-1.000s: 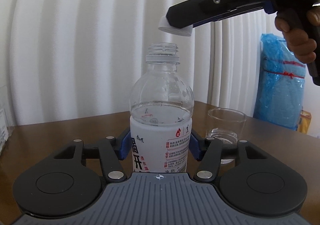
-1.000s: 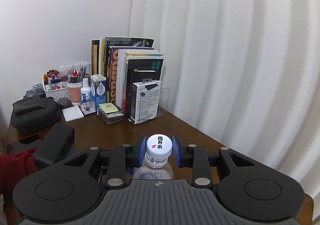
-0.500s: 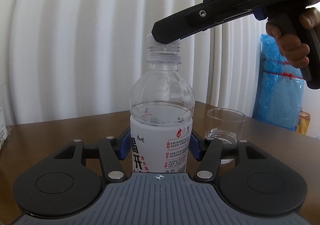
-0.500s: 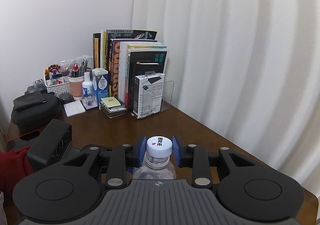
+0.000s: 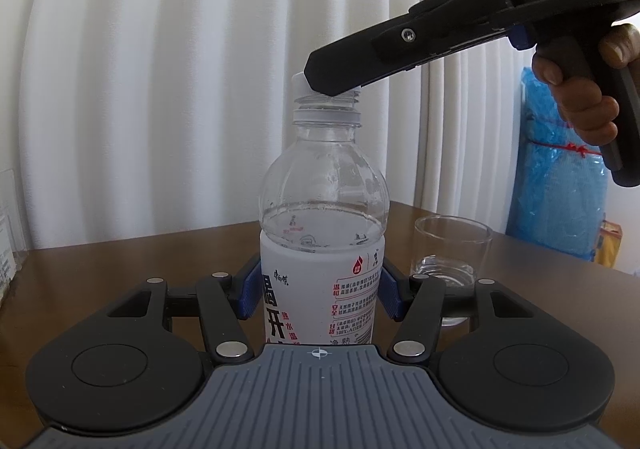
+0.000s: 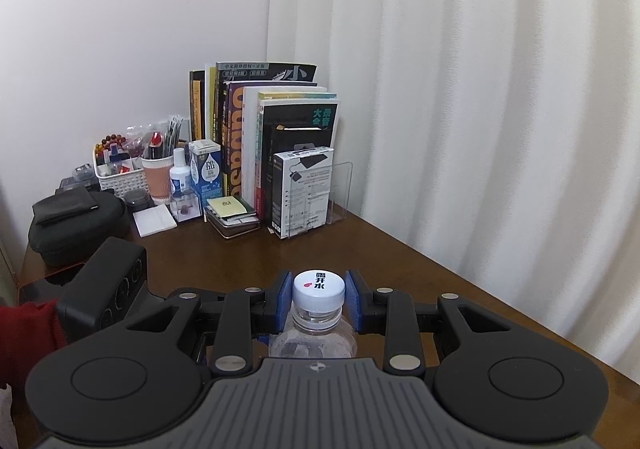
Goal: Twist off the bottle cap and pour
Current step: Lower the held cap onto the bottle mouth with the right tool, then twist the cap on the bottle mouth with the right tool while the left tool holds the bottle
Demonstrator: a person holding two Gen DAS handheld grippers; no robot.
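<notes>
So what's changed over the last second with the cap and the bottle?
The right gripper, shut on the white cap, came down from above the open neck and set the cap onto the water bottle's threads. Nothing was let go or newly grasped. The left gripper stays clamped on the bottle's label, and the glass and water level are unchanged.

Books (image 6: 256, 129) are stood upright at the back of the bench (image 6: 248, 257), beside a white basket (image 6: 120, 179), a black case (image 6: 72, 225) and a curtain (image 6: 480, 129). A blue bag (image 5: 560, 185) is seen.
</notes>
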